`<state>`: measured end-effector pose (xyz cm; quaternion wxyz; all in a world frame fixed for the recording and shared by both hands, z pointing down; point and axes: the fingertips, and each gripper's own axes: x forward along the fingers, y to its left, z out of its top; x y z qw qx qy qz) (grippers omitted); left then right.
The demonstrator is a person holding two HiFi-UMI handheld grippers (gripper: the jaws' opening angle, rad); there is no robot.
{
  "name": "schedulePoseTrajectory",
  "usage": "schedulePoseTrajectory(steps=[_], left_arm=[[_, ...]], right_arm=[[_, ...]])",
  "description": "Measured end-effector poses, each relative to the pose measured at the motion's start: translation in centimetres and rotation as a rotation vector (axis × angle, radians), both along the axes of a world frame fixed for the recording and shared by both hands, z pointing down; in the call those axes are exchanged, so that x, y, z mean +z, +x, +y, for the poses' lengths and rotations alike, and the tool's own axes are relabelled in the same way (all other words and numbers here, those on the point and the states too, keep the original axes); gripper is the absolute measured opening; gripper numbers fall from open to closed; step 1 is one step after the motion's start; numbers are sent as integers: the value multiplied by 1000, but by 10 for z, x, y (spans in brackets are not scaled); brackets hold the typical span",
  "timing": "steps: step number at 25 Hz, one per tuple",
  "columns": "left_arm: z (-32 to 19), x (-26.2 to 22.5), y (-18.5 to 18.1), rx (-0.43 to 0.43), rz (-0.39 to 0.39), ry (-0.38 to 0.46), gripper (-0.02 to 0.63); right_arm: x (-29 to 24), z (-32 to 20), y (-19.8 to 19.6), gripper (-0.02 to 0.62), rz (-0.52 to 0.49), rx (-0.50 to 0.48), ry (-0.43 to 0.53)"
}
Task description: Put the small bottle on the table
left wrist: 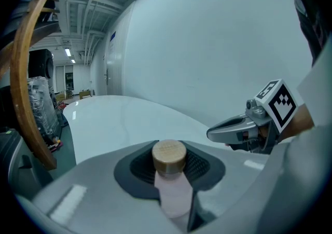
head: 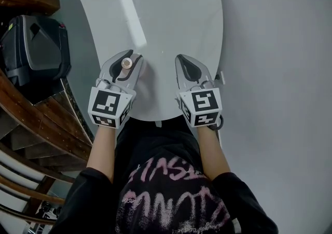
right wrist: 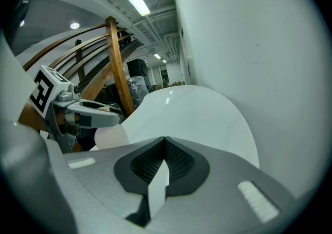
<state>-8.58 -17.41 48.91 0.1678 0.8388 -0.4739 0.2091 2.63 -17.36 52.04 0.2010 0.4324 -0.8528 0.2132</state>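
- Left tongs: clamped on the small bottle. The pads grip the pale pink body just below the wooden cap.
- Right tongs: jaws together with nothing between them. They sit level with the left pair, near but apart.
- Bottle location: held in the left tongs over the near edge of the white table, not released.
- Bottle axis: roughly upright. The head view looks straight down on the round cap, and the body hangs below the jaws.
- Key relation: the table surface lies directly beneath the bottle's base. The right gripper view shows the pale body under the left tongs, close to the tabletop. I cannot tell whether the base is touching.
- Judgement: the placing falls to the left hand alone. The coming move is a straight lowering until the base seats, then opening the jaws.
- Risk: the bottle is narrow with a heavy-looking cap, so it may tip if released while tilted or so near the edge.
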Motion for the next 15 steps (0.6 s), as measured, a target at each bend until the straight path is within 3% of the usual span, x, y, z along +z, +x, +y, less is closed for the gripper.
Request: schedulePoseTrajectory(steps=[15], left_arm=[[-2,13,0,3,1,-21,109]], right_arm=[[11,-1,-5,9,-2,-2,-21]])
